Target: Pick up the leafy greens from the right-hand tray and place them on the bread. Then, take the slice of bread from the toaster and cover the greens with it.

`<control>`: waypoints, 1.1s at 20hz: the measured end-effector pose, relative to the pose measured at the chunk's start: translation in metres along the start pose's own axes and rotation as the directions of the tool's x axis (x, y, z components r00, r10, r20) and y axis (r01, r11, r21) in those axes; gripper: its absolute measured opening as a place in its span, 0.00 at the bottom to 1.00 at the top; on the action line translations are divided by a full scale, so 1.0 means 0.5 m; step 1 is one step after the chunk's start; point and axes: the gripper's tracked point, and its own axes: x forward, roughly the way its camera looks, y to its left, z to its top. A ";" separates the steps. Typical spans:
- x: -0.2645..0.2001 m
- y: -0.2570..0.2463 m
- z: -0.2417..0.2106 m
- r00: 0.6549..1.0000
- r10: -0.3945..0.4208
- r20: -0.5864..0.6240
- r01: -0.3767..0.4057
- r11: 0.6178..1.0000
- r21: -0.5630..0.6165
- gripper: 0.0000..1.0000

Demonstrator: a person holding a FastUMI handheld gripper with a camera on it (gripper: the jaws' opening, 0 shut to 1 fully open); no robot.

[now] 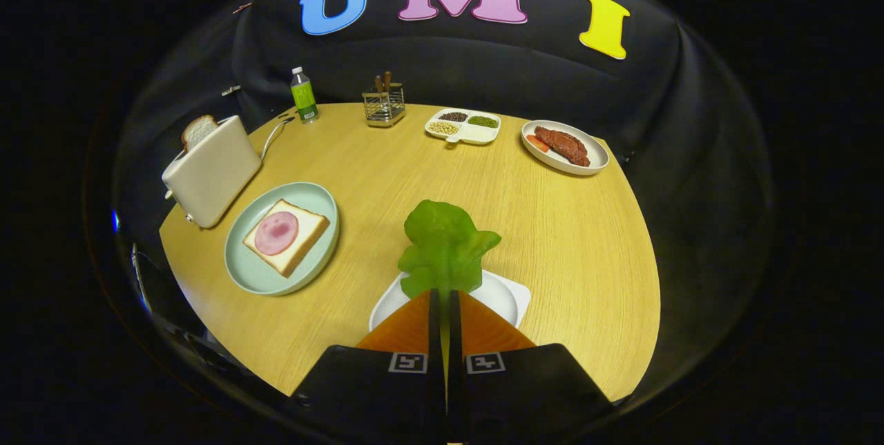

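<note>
My gripper [445,293] is shut on the stem end of the leafy greens [444,243], a bright green leaf sticking up ahead of the two orange fingers [407,327]. The leaf hangs above the white tray [507,296], which lies just under the fingertips. To the left and a bit farther off, a pale green plate [255,272] carries a slice of bread [293,251] with a pink round of ham on top. Beyond that plate stands the cream toaster [210,172] with a second bread slice [199,130] poking out of its slot.
At the table's far side stand a green-labelled bottle [303,95], a wire holder with utensils [384,105], a white divided dish of beans [462,126] and a white plate with meat [565,146]. The round wooden table [552,238] ends close on the right.
</note>
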 end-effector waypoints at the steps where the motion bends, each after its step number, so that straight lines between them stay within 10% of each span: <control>1: -0.009 0.016 0.013 1.000 0.008 0.012 -0.008 1.000 0.005 0.06; 22: 0.055 0.460 0.156 0.968 0.249 0.042 -0.247 0.967 -0.060 0.06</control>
